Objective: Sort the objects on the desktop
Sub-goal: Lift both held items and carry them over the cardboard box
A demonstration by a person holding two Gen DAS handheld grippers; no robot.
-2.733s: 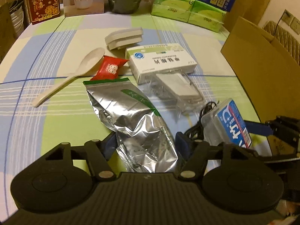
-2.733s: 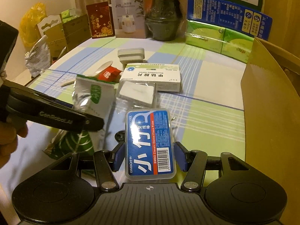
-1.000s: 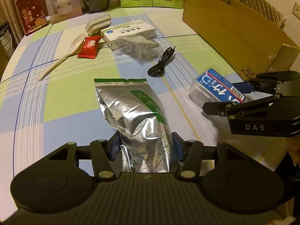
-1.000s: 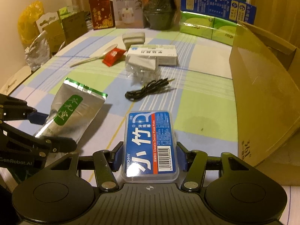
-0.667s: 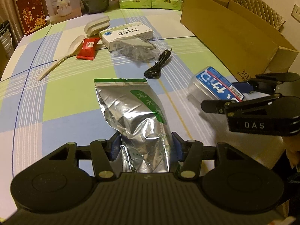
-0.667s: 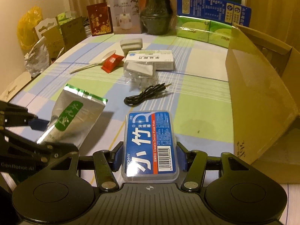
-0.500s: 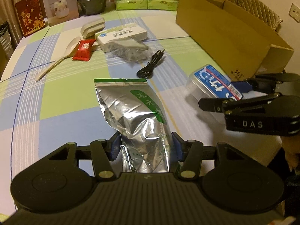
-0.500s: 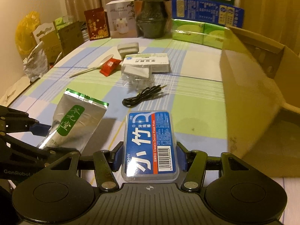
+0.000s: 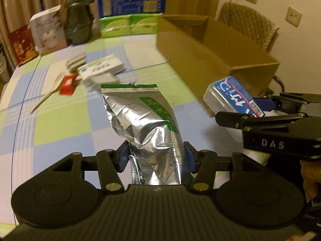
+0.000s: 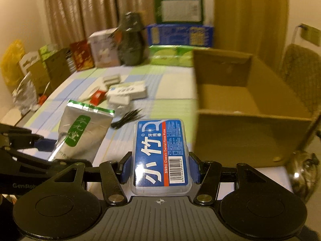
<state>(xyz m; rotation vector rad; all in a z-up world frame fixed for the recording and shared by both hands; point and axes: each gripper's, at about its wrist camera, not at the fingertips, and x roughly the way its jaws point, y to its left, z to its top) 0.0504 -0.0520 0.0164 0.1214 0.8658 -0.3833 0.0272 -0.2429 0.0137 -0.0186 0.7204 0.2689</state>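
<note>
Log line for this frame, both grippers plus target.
left gripper: shut on foil pouch | right gripper: shut on floss pick box | both held above table | cardboard box: open, ahead-right

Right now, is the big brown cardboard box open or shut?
Open: the brown cardboard box has no lid over it, and its bare inner walls and floor show.

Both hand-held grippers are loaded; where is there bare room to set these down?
The cardboard box interior looks mostly bare. The tablecloth is free between the spoon and the foil pouch. It is crowded around the white medicine box and black cable.
</note>
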